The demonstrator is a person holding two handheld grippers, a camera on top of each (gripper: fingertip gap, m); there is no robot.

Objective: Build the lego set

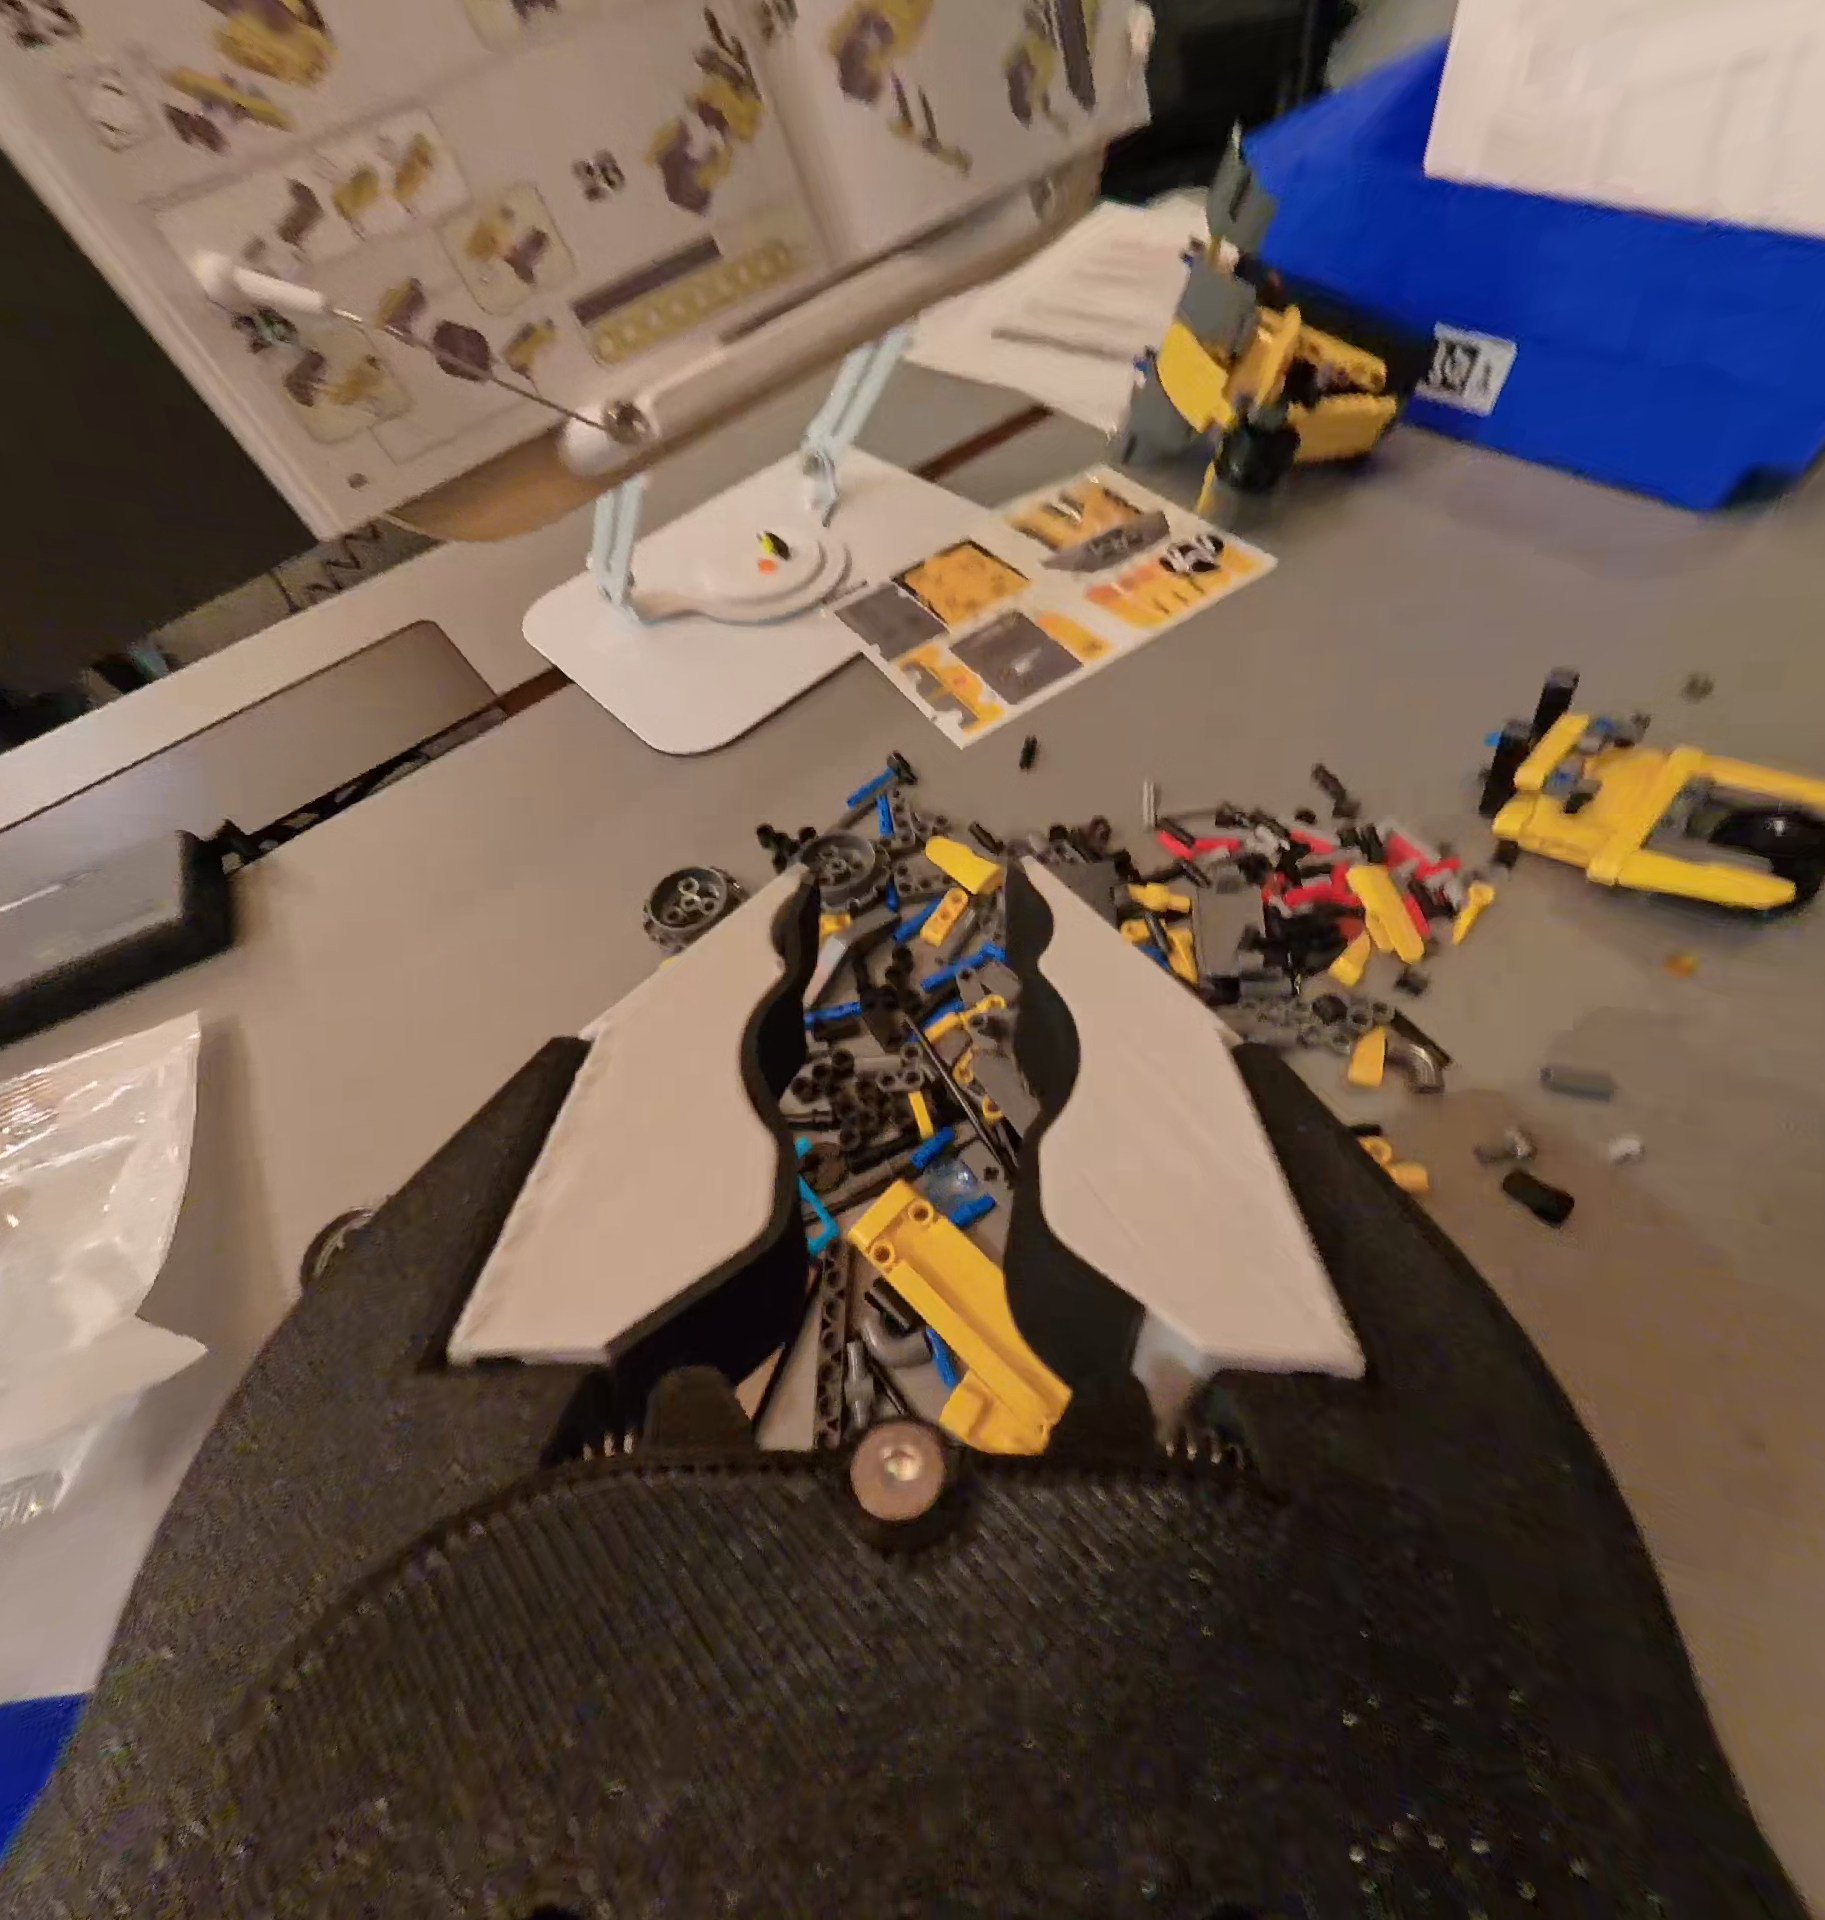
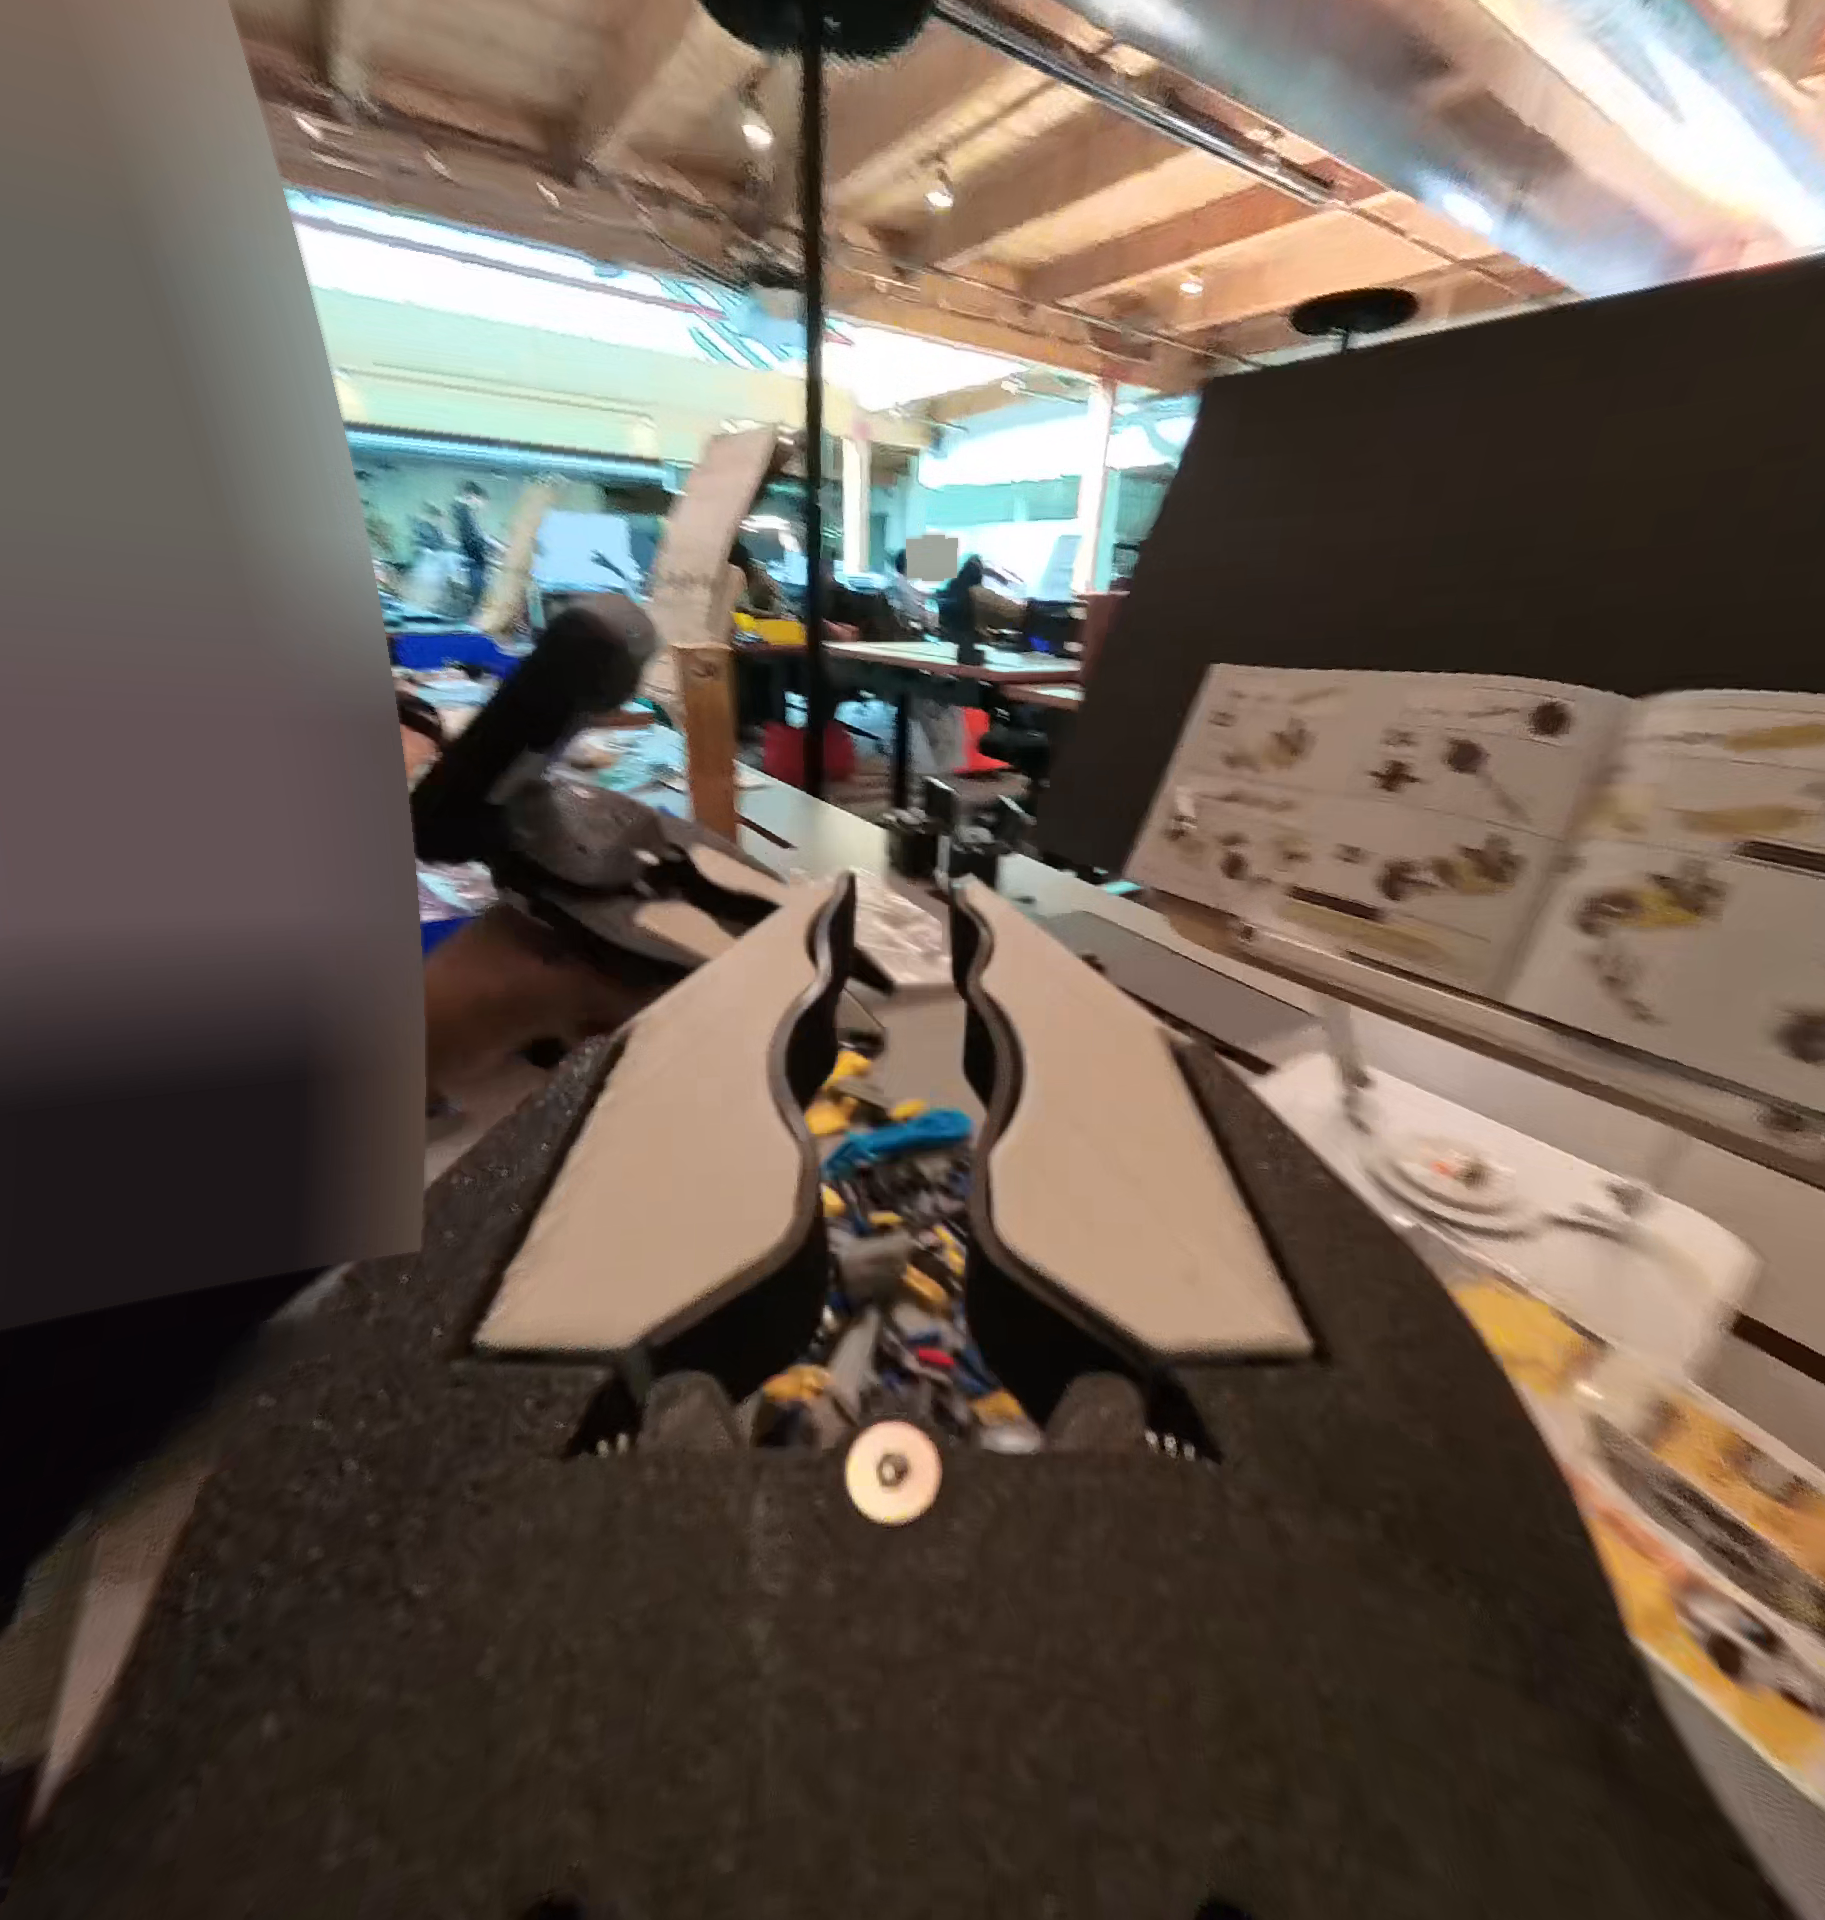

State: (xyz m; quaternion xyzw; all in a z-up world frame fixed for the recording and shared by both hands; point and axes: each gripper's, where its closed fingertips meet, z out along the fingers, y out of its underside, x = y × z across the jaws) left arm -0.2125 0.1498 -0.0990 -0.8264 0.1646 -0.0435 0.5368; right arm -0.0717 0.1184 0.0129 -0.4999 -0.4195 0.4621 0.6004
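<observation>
My left gripper (image 1: 908, 883) is open and empty, hovering low over a pile of small building-toy pieces (image 1: 1251, 935) in black, yellow, blue, red and grey. A long yellow beam (image 1: 949, 1309) and several black pins lie between its fingers, not gripped. A grey wheel hub (image 1: 679, 904) lies by the left fingertip. My right gripper (image 2: 903, 894) is open and empty, held above the same pile (image 2: 887, 1226), which shows blurred between its fingers. The left tool's black handle (image 2: 534, 707) shows to its left.
An open instruction booklet (image 1: 472, 208) leans on a white stand (image 1: 700, 665), also in the right wrist view (image 2: 1510, 831). A sticker sheet (image 1: 1053, 603), two yellow part-built models (image 1: 1656, 821) (image 1: 1261, 384), a blue bin (image 1: 1614, 312) and a plastic bag (image 1: 46, 1195) lie around. Spacing between my two grippers at the tips: around 20 cm. To the grey wheel hub (image 1: 679, 904): left tips about 15 cm, right tips about 35 cm.
</observation>
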